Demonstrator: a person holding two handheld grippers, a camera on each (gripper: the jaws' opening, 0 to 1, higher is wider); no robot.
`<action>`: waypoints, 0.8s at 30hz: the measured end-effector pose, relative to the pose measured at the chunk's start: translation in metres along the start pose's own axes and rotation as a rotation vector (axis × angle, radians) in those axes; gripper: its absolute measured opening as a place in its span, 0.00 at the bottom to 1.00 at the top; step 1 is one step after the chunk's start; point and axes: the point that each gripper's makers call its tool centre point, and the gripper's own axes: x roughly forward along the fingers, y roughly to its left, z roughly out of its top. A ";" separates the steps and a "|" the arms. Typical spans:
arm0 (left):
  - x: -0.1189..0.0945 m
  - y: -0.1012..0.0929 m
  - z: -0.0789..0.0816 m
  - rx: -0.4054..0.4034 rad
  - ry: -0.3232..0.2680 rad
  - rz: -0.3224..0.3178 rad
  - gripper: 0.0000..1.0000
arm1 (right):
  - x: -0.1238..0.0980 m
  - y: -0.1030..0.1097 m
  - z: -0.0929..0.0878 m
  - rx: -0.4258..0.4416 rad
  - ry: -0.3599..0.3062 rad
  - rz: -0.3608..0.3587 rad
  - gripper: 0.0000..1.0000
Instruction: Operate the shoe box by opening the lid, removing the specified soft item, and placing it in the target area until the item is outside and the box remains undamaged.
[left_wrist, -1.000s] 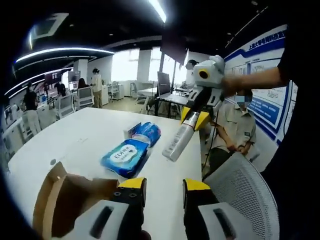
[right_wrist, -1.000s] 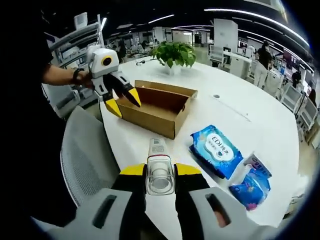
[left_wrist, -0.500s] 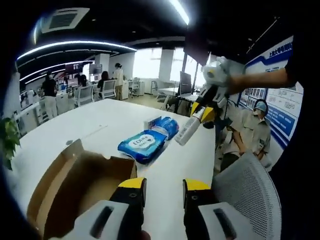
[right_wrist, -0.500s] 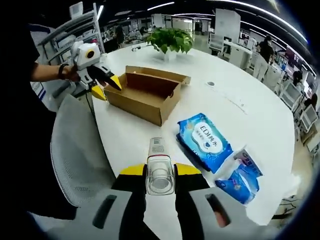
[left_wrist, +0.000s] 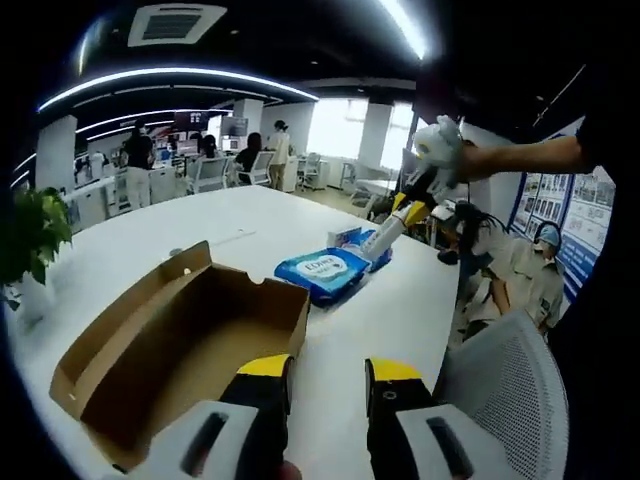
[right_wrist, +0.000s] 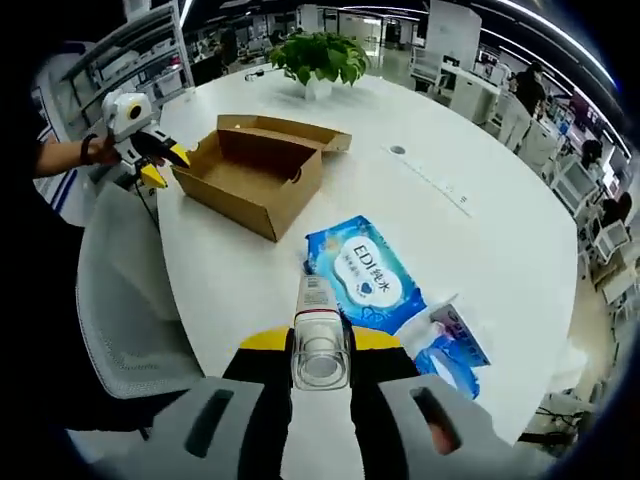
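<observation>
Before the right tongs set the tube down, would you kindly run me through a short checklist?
1. Grip: right tongs shut on the white tube: ok.
2. Shoe box open, its inside looks empty in the left gripper view: ok.
3. Box walls show no tear or crushing: ok.
4. Left tongs hold nothing, beside the box's near end: ok.
5. Landing spot: the tube points at the blue wipes pack; whether it lies in the target area: cannot tell.
6. Bare table remains beside the pack and the smaller blue packet: ok.

Both views face each other along the table (right_wrist: 260, 290), sharing the shoe box (left_wrist: 170, 350).
</observation>
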 end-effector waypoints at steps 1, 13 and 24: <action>-0.001 0.001 0.000 -0.011 -0.007 0.009 0.29 | 0.001 -0.004 0.001 -0.019 0.013 -0.005 0.18; -0.021 0.017 -0.010 -0.065 -0.027 0.108 0.28 | 0.015 -0.054 0.020 -0.125 0.123 -0.026 0.18; -0.041 0.028 -0.020 -0.113 -0.031 0.185 0.28 | 0.033 -0.088 0.029 -0.196 0.196 -0.030 0.18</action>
